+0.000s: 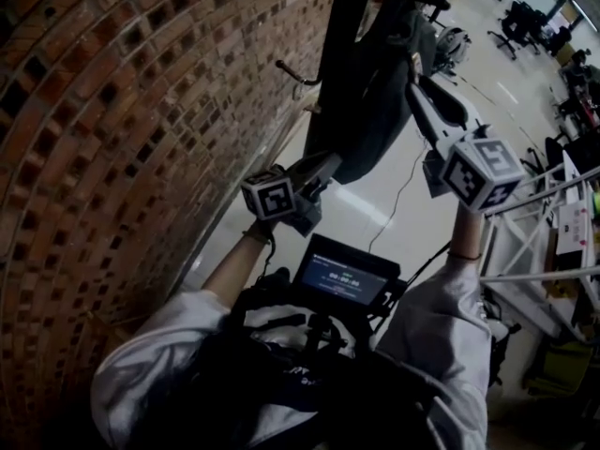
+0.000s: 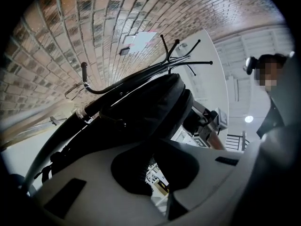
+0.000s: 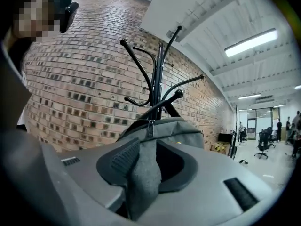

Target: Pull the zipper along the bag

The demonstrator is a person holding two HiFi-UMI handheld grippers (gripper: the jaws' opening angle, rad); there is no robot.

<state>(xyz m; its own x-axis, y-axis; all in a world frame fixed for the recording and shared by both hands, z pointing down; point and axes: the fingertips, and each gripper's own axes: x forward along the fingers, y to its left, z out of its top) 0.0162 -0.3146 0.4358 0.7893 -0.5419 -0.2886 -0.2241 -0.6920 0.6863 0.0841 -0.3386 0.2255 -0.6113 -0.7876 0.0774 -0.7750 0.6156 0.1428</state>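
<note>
A dark grey bag [image 1: 375,101] hangs from a black coat rack [image 1: 337,54] next to the brick wall. My left gripper [image 1: 328,169] reaches up to the bag's lower end. In the left gripper view the bag [image 2: 150,107] runs down into the jaw tips, and the left gripper [image 2: 153,147] looks shut on that fabric. My right gripper [image 1: 417,73] is held high at the bag's right side. In the right gripper view the right gripper [image 3: 153,149] stands open with a fold of grey bag fabric [image 3: 143,182] hanging loose between the jaws. The zipper pull [image 3: 150,127] sits just above them on the bag's top seam.
The brick wall [image 1: 122,157] runs close on the left. The coat rack's curved hooks [image 3: 141,55] spread above the bag. A white metal frame [image 1: 525,251] stands at the right, and office chairs [image 1: 520,22] are farther off on the pale floor. A small screen [image 1: 342,277] sits at the person's chest.
</note>
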